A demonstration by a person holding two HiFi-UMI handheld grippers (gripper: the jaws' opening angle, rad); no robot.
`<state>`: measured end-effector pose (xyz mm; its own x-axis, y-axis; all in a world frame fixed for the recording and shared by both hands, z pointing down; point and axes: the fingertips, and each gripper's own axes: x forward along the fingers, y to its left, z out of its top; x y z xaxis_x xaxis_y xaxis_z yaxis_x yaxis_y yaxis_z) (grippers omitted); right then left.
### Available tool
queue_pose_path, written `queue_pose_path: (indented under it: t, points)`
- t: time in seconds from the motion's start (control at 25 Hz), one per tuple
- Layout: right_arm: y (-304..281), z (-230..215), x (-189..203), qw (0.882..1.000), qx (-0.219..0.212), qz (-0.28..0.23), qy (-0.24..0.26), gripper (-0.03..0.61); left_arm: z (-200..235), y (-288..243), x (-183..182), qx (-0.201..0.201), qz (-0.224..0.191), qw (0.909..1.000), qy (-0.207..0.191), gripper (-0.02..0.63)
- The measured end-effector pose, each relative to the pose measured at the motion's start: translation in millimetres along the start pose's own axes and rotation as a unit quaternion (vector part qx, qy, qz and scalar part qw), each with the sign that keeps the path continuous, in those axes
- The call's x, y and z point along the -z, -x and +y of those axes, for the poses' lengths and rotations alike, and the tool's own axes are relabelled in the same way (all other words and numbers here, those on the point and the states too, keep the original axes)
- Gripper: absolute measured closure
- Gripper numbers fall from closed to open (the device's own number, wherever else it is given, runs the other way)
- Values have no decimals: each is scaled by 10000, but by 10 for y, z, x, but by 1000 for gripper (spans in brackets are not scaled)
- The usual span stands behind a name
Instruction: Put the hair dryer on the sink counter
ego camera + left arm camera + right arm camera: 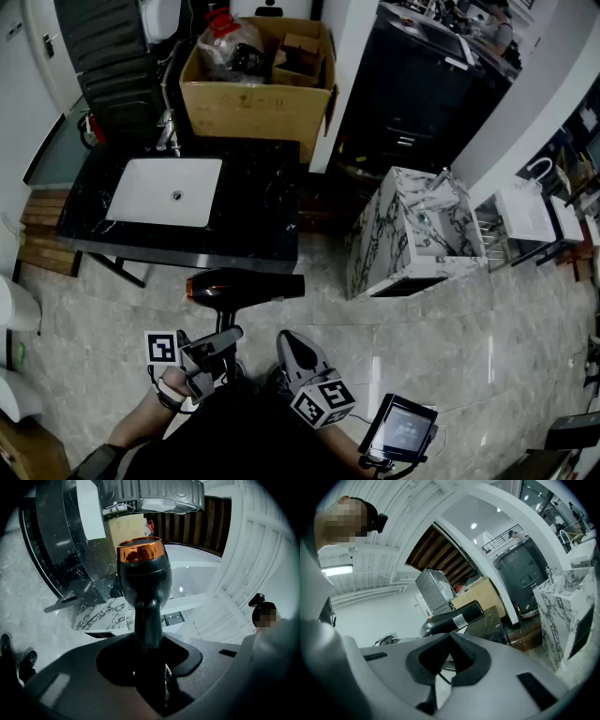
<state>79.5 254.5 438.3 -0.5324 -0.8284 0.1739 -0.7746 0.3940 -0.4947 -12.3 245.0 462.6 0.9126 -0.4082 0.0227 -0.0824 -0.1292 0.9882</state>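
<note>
A black hair dryer (pixel 246 286) with a copper-coloured rear ring hangs level in the air just in front of the black marble sink counter (pixel 253 211). My left gripper (pixel 228 336) is shut on its handle, and the nozzle points right. In the left gripper view the hair dryer (pixel 143 578) stands straight up out of the jaws, with the copper ring facing the camera. My right gripper (pixel 289 345) is beside it, shut and with nothing in it. In the right gripper view the pads (pixel 461 651) meet at their tips, and the hair dryer (pixel 452 618) lies just beyond.
A white basin (pixel 167 192) is set in the counter's left half. A cardboard box (pixel 258 84) stands behind it. A marble-patterned cabinet (pixel 417 234) is to the right, a white toilet (pixel 14 309) at the left edge, and a small screen (pixel 403 427) low at the right.
</note>
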Motion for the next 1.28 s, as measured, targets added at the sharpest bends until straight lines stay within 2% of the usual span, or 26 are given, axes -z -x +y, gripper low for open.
queue_pose_path:
  t: [0.24, 0.64, 0.8, 1.28]
  points:
    - [-98, 161, 103, 9999, 4, -69, 102, 583, 65, 229, -65, 34, -24, 10000, 1, 466]
    - [46, 342, 87, 9996, -133, -189, 178, 583, -114, 338, 51, 163, -89, 9997, -178, 466]
    - [114, 346, -10, 9990, -206, -381, 130, 583, -144, 334, 90, 134, -140, 9996, -206, 466]
    - [302, 120, -68, 9985, -423, -319, 120, 583, -271, 109, 210, 162, -393, 9984, -387, 466]
